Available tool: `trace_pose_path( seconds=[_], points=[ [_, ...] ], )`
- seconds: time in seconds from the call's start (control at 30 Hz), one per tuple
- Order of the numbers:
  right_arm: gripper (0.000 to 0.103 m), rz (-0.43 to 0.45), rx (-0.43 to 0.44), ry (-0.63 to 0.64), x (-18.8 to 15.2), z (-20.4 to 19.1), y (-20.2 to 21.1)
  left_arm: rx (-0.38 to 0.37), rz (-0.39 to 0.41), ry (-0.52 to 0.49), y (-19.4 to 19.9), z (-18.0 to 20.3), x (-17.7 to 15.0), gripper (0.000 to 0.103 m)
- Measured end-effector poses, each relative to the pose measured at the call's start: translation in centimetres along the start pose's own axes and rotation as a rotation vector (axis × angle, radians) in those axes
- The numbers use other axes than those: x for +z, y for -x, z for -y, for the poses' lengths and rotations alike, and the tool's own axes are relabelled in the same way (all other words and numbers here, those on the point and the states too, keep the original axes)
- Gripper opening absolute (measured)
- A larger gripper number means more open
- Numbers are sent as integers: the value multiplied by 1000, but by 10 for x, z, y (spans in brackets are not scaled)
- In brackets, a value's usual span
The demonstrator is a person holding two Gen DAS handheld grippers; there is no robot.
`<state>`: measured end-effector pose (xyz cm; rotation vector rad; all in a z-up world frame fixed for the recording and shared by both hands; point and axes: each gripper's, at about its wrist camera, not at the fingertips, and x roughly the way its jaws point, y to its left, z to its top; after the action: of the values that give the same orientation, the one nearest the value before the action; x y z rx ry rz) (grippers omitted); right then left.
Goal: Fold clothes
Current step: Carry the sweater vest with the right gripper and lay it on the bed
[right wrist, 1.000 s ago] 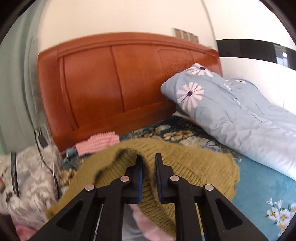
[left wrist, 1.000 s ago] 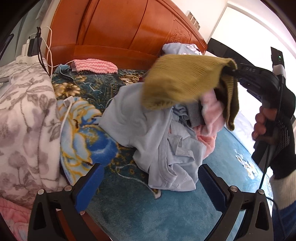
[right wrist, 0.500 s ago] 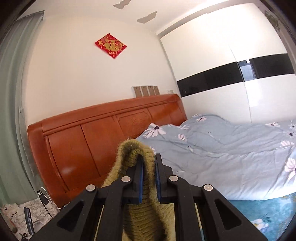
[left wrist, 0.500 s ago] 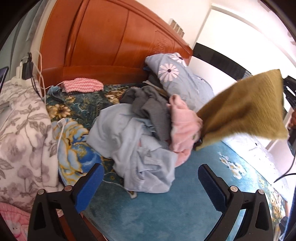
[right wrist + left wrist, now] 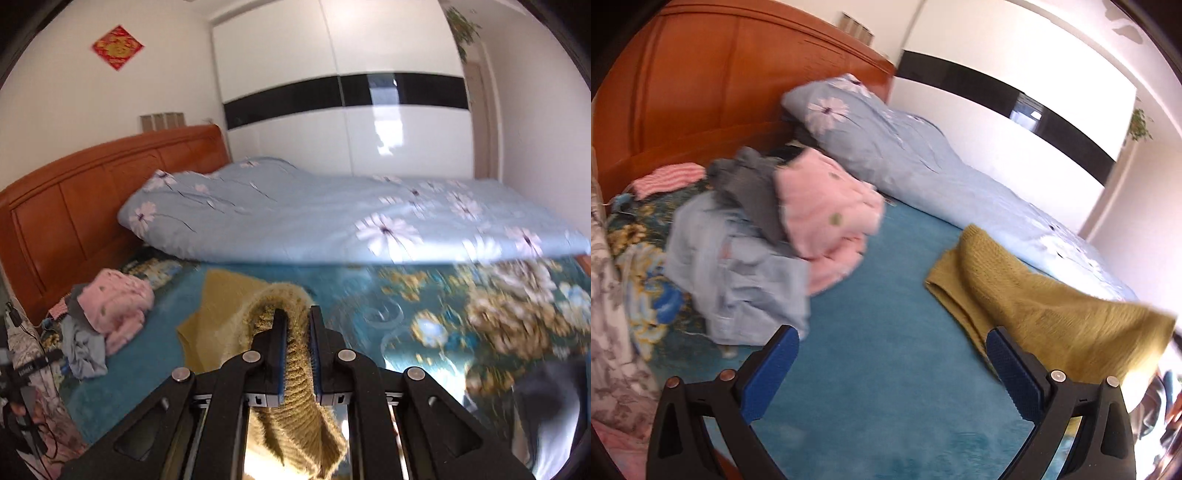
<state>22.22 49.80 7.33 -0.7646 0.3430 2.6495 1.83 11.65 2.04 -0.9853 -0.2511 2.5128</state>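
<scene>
Sweater [image 5: 295,354], mustard knit, pinched in right gripper [image 5: 295,328], trails onto teal bedspread [image 5: 886,295] beside clothes pile [image 5: 768,229]. Left gripper [image 5: 890,354] spread, empty, above bedspread.

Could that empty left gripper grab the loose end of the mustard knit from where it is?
Probably yes: the left gripper is open, and the mustard knit's free end lies on bare teal bedspread just ahead, nothing between.

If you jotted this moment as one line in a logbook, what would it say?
step: lay out sweater | right claw: shut on mustard sweater | left claw: open, empty | sweater: partly on blue bedspread | clothes pile: untouched
</scene>
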Motion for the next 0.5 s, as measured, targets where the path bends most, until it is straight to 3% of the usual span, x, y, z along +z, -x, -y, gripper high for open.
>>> trace_pose_path(
  seconds=[0.1,0.23,0.37,0.43,0.5],
  points=[
    [11,-82,-13,-23,-51,21,0,-17,-52,-25,-32,28,-1,103],
    [14,-157,-3,-62,-79,40,-9,-69,-158,-44,-84,62,-1,103],
    [17,-121,-57,-47,-81,56,16,-81,-255,-53,-121,79,-13,103],
    [27,-78,-117,-44,-79,63,38,-77,-270,-43,-126,80,-22,103],
    [28,-27,-181,-38,-75,68,59,-61,-263,-26,-126,74,-28,103]
  ],
)
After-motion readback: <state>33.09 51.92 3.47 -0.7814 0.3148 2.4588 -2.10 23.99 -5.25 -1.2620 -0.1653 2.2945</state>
